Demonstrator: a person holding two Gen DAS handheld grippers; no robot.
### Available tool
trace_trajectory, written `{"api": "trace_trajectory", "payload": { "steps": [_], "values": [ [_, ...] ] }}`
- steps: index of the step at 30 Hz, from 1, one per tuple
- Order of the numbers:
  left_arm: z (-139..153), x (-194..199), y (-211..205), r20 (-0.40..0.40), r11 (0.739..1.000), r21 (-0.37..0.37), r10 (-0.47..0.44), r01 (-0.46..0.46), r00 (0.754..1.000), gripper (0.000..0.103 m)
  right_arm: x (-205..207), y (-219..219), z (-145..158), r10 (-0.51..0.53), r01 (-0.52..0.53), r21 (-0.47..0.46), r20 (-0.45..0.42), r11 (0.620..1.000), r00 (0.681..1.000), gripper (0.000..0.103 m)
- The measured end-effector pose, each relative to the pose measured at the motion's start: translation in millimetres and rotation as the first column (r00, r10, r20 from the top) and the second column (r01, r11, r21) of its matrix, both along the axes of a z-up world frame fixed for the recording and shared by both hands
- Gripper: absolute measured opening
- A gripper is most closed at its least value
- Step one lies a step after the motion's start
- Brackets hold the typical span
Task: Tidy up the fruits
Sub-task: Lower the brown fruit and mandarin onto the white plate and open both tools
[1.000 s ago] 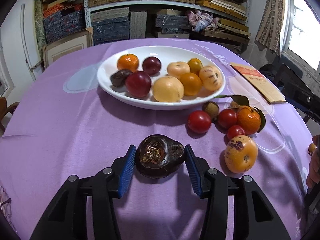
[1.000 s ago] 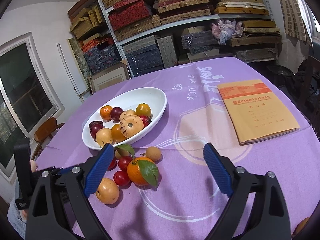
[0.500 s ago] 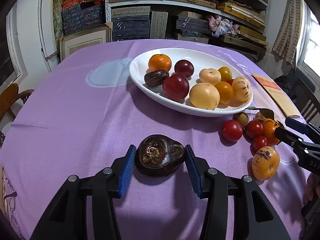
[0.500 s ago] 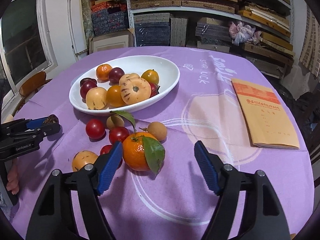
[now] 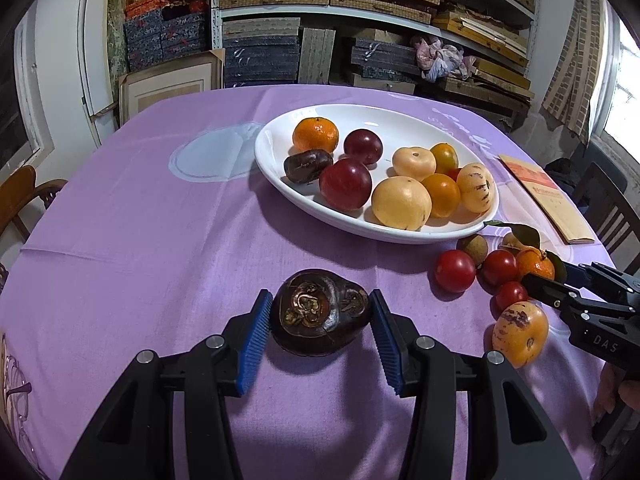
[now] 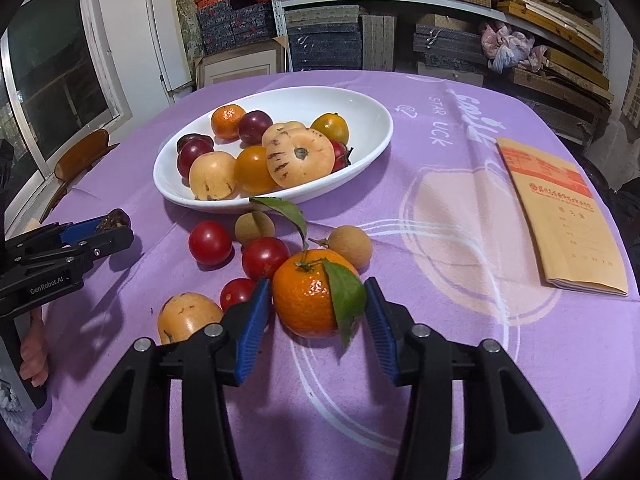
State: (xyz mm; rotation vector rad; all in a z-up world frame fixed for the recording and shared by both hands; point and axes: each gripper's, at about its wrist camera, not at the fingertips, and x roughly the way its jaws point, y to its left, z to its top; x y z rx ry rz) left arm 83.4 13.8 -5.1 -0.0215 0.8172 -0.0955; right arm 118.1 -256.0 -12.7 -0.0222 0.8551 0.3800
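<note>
My left gripper (image 5: pixel 318 322) is shut on a dark brown fruit (image 5: pixel 320 312) and holds it above the purple cloth, short of the white oval plate (image 5: pixel 276 168) that holds several fruits. My right gripper (image 6: pixel 314 312) has its blue pads on both sides of an orange mandarin with green leaves (image 6: pixel 314 292); they touch it or nearly so. The mandarin rests on the cloth among loose red tomatoes (image 6: pixel 210 242), brown longans (image 6: pixel 350 242) and a yellow speckled fruit (image 6: pixel 188 318). The left gripper shows at the left of the right wrist view (image 6: pixel 104 226).
A tan booklet (image 6: pixel 560 208) lies on the cloth to the right. The plate (image 6: pixel 372 120) stands beyond the loose fruits. A wooden chair (image 5: pixel 24 196) stands at the table's left edge. Shelves with stacked boxes fill the back wall.
My right gripper has moved forward and down and narrowed around the mandarin. My left gripper has swung left with the dark fruit still in it.
</note>
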Motion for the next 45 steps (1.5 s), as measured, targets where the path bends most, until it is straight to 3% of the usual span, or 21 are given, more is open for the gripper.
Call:
{"api": "trace_trajectory", "payload": {
  "steps": [10, 16, 18, 25, 34, 39, 45],
  "values": [
    [2, 2, 4, 0.005, 1.000, -0.018, 0.012, -0.012, 1.000, 0.050, -10, -11, 8, -0.035, 0.034, 0.032, 0.050, 0.999, 0.998, 0.046],
    [18, 8, 8, 0.040, 0.999, -0.045, 0.031, -0.029, 0.999, 0.050, -18, -27, 33, -0.071, 0.057, 0.123, 0.109, 0.991, 0.991, 0.046],
    [27, 17, 6, 0.044, 0.999, -0.040, 0.025, -0.024, 0.999, 0.050, -12, -25, 46, -0.074, 0.059, 0.115, 0.129, 0.992, 0.989, 0.046],
    [51, 59, -27, 0.076, 1.000, 0.012, -0.030, 0.029, 0.997, 0.050, 66, 0, 70, -0.102, 0.093, 0.104, 0.078, 0.990, 0.992, 0.046],
    [35, 117, -53, 0.029, 1.000, 0.017, -0.027, 0.026, 0.999, 0.050, 178, 41, 54, -0.132, 0.132, 0.051, -0.012, 0.990, 0.991, 0.046],
    [25, 135, -54, 0.006, 0.999, 0.032, -0.017, 0.017, 1.000, 0.050, 201, 43, 37, -0.136, 0.139, 0.048, -0.058, 0.989, 0.989, 0.046],
    [25, 134, -46, 0.008, 1.000, 0.007, -0.005, 0.005, 1.000, 0.050, 177, 18, 50, -0.151, 0.152, 0.104, -0.013, 0.983, 0.988, 0.048]
  ]
}}
